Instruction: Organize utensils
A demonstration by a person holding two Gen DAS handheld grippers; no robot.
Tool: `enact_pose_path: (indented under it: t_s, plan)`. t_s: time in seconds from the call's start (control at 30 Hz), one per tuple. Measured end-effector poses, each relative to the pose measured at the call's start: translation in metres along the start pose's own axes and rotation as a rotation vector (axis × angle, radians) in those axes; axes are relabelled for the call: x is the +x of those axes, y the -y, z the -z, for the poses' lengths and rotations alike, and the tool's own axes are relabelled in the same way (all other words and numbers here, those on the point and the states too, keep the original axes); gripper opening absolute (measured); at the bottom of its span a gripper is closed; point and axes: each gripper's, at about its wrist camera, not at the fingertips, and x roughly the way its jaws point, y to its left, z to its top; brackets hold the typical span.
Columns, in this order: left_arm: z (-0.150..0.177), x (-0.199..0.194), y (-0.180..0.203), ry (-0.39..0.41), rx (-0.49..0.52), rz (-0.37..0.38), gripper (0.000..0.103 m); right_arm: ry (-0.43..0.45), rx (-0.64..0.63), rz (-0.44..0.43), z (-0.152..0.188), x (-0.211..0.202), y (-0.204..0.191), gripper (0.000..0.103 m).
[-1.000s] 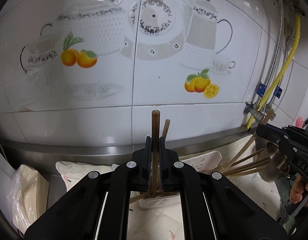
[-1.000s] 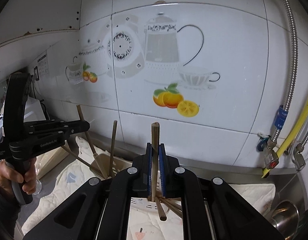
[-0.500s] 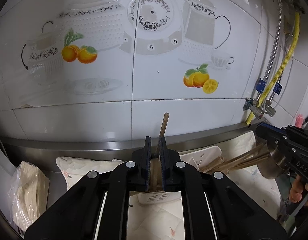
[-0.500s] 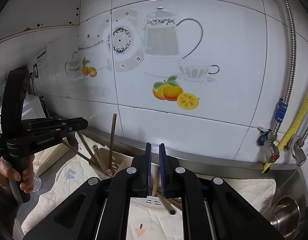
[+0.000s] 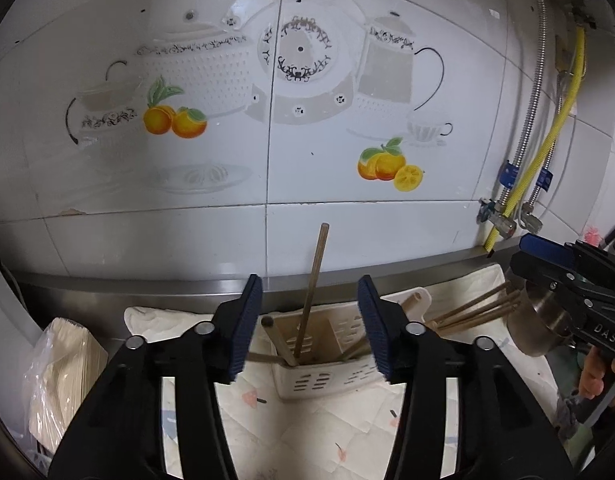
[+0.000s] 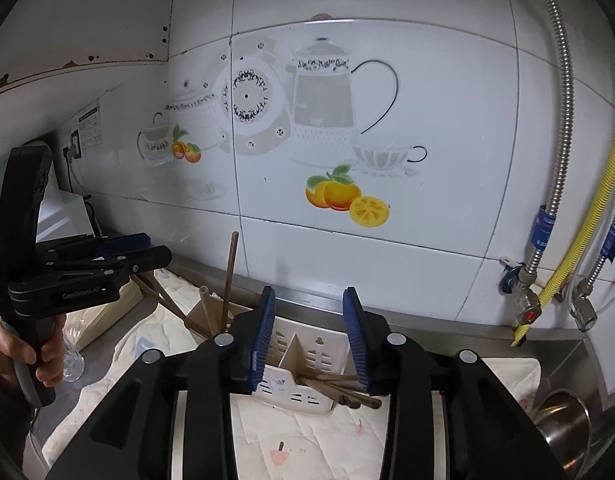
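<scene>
A second ago each gripper was clamped on an upright brown chopstick; both sticks now stand loose in the holder, and both sets of fingers have spread wide and hold nothing.

At the far left of the left wrist view a bag (image 5: pixel 55 368) of pale stacked sheets sits on the counter. The left gripper (image 5: pixel 309 322) hangs just near of the white slotted holder (image 5: pixel 327 376), which stands on a quilted cloth (image 5: pixel 307 440) with small prints. In the holder's left compartment one long chopstick (image 5: pixel 313 280) stands almost upright, its top leaning right against the wall tiles behind; a shorter stick (image 5: pixel 277 340) leans left beside it. Its blue-padded fingers (image 5: pixel 243 320) flank the holder without touching the sticks. To the right, a bundle of chopsticks (image 5: pixel 475 312) slants out of the right compartment toward a steel cup (image 5: pixel 543 324). The right gripper appears at the far right edge, in front of that cup.

In the right wrist view the left gripper (image 6: pixel 87 264) shows at the left, a hand (image 6: pixel 23 348) round its grip. The holder (image 6: pixel 303 384) lies between the released fingers (image 6: pixel 263 332) of the right gripper (image 6: pixel 309 334); a divider splits it, and the right compartment holds several chopsticks (image 6: pixel 339 388) lying low and slanted. A steel cup (image 6: pixel 563 416) stands at the near right.
</scene>
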Motion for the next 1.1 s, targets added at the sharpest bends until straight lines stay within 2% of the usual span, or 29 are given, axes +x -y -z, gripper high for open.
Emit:
enact_pose_path:
  t_s: [0.13,0.2,0.27,0.3,0.37,0.43,0.5,0.6,0.83,1.1]
  plan:
    - [0.004,-0.009,0.003,0.011,0.008,-0.011,0.065,0.012,-0.005,0.008,0.001,-0.008,-0.001,0.051]
    - [0.007,-0.016,0.003,0.023,0.008,-0.024,0.073,0.02,-0.008,0.011,0.002,-0.013,-0.002,0.055]
    - [0.01,-0.022,0.003,0.031,0.008,-0.028,0.075,0.025,-0.009,0.015,0.003,-0.017,-0.003,0.061]
    - [0.011,-0.024,0.003,0.034,0.006,-0.031,0.08,0.028,-0.008,0.016,0.004,-0.019,-0.003,0.065]
    - [0.014,-0.028,0.003,0.04,0.004,-0.043,0.086,0.033,-0.01,0.02,0.005,-0.023,-0.004,0.067]
    - [0.017,-0.032,0.003,0.042,0.006,-0.05,0.087,0.038,-0.009,0.021,0.007,-0.027,-0.004,0.074]
    - [0.02,-0.037,0.003,0.047,0.006,-0.058,0.094,0.046,-0.009,0.024,0.009,-0.031,-0.004,0.077]
    - [0.026,-0.045,0.005,0.06,0.011,-0.074,0.096,0.054,-0.008,0.023,0.012,-0.037,-0.006,0.084]
    - [0.046,-0.06,0.008,0.066,0.014,-0.09,0.098,0.052,-0.011,0.025,0.028,-0.048,-0.01,0.09]
    - [0.074,-0.076,0.012,0.072,0.021,-0.101,0.098,0.048,-0.02,0.033,0.059,-0.063,-0.021,0.091]
